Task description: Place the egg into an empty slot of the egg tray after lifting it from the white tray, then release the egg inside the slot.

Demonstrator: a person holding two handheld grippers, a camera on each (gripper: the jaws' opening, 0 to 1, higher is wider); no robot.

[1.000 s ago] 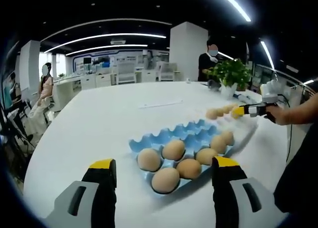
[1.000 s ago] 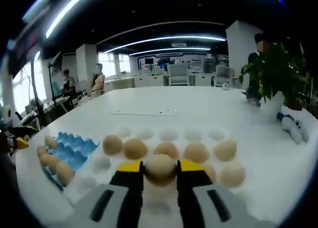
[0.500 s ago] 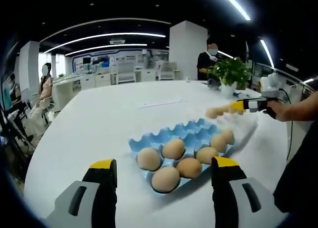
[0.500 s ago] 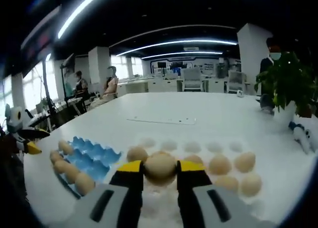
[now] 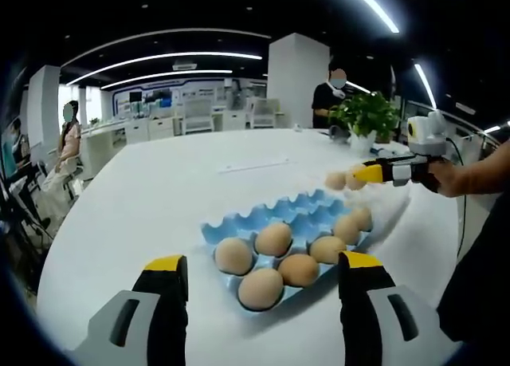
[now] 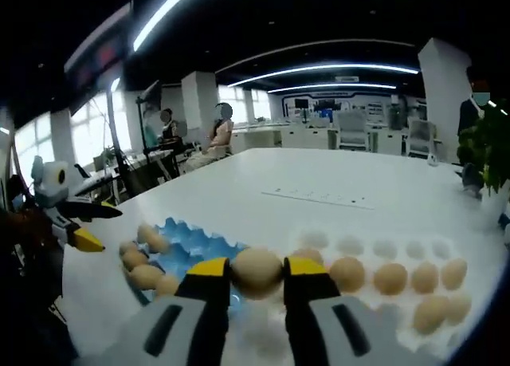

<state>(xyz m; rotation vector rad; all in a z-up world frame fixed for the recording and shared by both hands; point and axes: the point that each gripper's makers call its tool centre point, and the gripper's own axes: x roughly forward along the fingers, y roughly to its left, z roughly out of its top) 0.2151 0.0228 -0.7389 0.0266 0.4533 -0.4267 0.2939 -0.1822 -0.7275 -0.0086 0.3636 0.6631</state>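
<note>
We have the right gripper [image 6: 256, 280] clenched on a tan brown egg [image 6: 256, 271], pinched across its middle between the yellow-tipped jaws, so it rides level and clear of the table. In the right gripper view the egg is in the air, above the gap between the white moulded tray [image 6: 374, 314] and the light-blue moulded egg tray [image 6: 187, 250]. Transit step, we judge: lifted, not yet over a slot.

White tray holds several brown eggs [image 6: 390, 277] in its dimples, with empty dimples in the far row.

In the left gripper view the blue egg tray [image 5: 307, 210] has six eggs [image 5: 273, 239] packed at its near end; the far cells look empty, though the fisheye blurs them, so we can't be sure of every cell. Likely target is one of those far slots, nearest the incoming hand.

Left gripper [image 5: 259, 290] is released, jaws wide apart, empty, hovering just short of the tray's near edge. Probably parked there to steady the tray if needed; it isn't touching it.

The right gripper [image 5: 374, 173] also shows from this side, carrying the egg [image 5: 356, 178] above the far end of the tray, held by a person's hand [image 5: 450, 177].

White round table [image 5: 159, 198] underneath, a potted green plant [image 5: 368, 115] at the far side.
</note>
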